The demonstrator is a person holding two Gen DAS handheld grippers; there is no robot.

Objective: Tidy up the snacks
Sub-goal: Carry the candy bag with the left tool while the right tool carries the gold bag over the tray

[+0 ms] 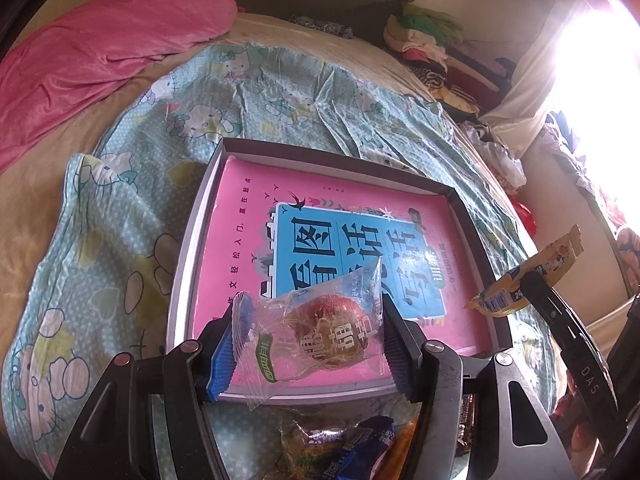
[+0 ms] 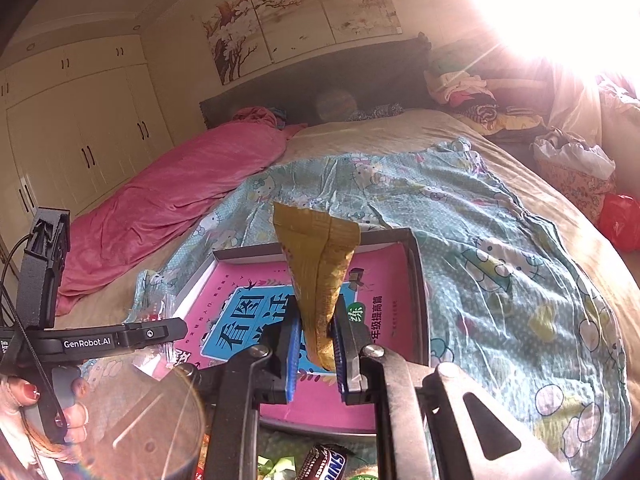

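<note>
My left gripper (image 1: 308, 332) is shut on a clear-wrapped snack with a red-brown candied fruit (image 1: 320, 328) and holds it over the near edge of a shallow box (image 1: 188, 248) lined with a pink book (image 1: 240, 208). My right gripper (image 2: 316, 344) is shut on a yellow snack packet (image 2: 320, 256), held upright above the same box (image 2: 418, 280). The yellow packet and right gripper also show in the left wrist view (image 1: 528, 276), at the box's right side. Loose snacks lie below the grippers (image 1: 340, 448), among them a Snickers bar (image 2: 324, 464).
The box rests on a Hello Kitty sheet (image 1: 120, 240) spread over a bed. A pink quilt (image 2: 172, 200) lies at the left, piled clothes (image 1: 432, 48) at the far right, a red bag (image 2: 620, 220) beside the bed. Wardrobes (image 2: 80, 128) stand far left.
</note>
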